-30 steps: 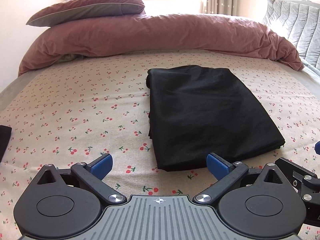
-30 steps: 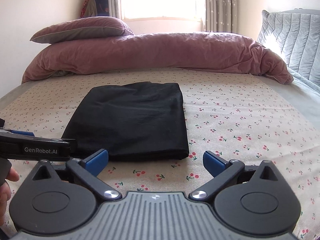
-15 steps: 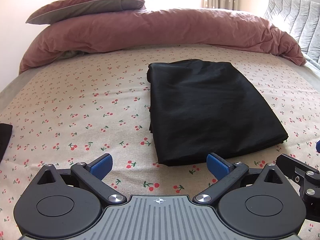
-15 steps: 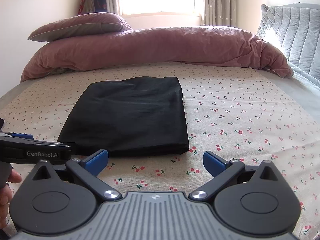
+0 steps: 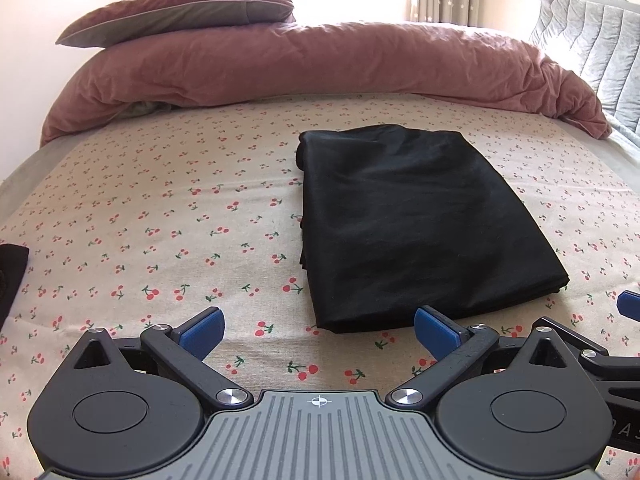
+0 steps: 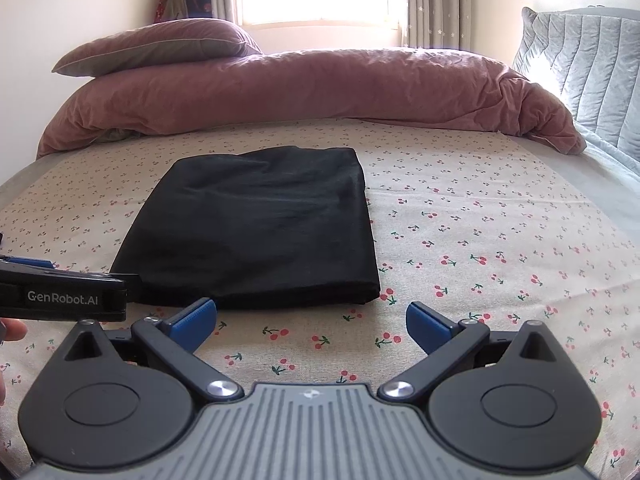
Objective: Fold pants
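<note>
- Both wrist views have backed off and risen a little vs. 1 s ago: pants sit further up each frame, more cherry-print sheet shows in front of the fingers. Pants themselves unmoved.
- Pants [image 5: 404, 220]: black, folded to a compact rectangle, lying flat on the bedsheet [image 5: 160, 216] mid-bed, well short of the pink duvet [image 5: 320, 64] and pillow [image 5: 180, 12].
- Left gripper [image 5: 318, 330]: jaws spread wide, nothing between the blue pads; it hovers just short of the near-left corner of the pants, no contact.
- Right gripper [image 6: 312, 326]: jaws likewise apart, empty; positioned off the near-right corner [image 6: 368, 296], not touching.
- Status (judgement): fold looks complete or nearly so; both tools clear of the fabric.
- Edge cond.: layered edges show along the left side [image 5: 303, 248] and near-right corner [image 5: 560, 282], slightly uneven.
- Risk 1: if another fold is tried, pinching only the top layer would peel the stack open. Cause: thin, slick-looking fabric, layers not aligned.
- Risk 2: a low pass with open fingers could snag the near hem and drag the bundle askew. Cause: grippers sit close to that hem.
- Risk 3: soft mattress gives under pressure, so a downward grasp may bunch sheet w/ pants.
- Dark item at far-left frame edge [image 5: 10, 276]: ID unclear.
</note>
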Demonstrator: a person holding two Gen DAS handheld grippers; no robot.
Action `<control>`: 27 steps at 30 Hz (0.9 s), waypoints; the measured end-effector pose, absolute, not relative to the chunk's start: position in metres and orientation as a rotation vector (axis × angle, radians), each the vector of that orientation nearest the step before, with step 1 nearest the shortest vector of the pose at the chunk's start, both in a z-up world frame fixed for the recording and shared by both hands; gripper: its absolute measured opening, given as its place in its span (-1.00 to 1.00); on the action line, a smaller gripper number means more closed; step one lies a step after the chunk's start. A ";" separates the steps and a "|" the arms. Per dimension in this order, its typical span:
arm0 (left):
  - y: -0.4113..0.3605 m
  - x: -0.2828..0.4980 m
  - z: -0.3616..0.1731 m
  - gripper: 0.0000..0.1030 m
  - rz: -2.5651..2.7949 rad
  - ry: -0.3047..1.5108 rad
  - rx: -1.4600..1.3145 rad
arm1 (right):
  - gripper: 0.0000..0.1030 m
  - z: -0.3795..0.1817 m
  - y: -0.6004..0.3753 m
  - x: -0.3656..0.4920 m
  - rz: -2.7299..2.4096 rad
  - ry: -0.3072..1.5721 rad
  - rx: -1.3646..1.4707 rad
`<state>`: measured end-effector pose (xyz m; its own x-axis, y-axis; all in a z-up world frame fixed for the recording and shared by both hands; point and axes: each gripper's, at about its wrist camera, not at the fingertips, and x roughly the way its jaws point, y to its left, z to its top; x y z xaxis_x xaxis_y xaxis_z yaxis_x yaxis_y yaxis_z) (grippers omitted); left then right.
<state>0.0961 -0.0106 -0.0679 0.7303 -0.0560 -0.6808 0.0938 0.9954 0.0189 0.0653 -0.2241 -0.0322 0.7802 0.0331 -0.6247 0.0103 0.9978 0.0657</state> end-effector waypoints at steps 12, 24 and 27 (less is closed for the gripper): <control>-0.013 0.098 -0.072 0.99 -0.080 0.768 0.063 | 0.92 -0.031 -0.223 0.064 0.013 0.674 0.069; -0.019 0.098 -0.074 0.99 -0.094 0.767 0.086 | 0.92 -0.031 -0.224 0.065 0.009 0.677 0.074; -0.019 0.098 -0.074 1.00 -0.098 0.770 0.082 | 0.92 -0.031 -0.225 0.065 0.009 0.681 0.074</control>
<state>0.0982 -0.0189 -0.0743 0.7141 -0.0581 -0.6976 0.1178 0.9923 0.0379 0.0649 -0.2246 -0.0314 0.7772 0.0324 -0.6285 0.0164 0.9973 0.0716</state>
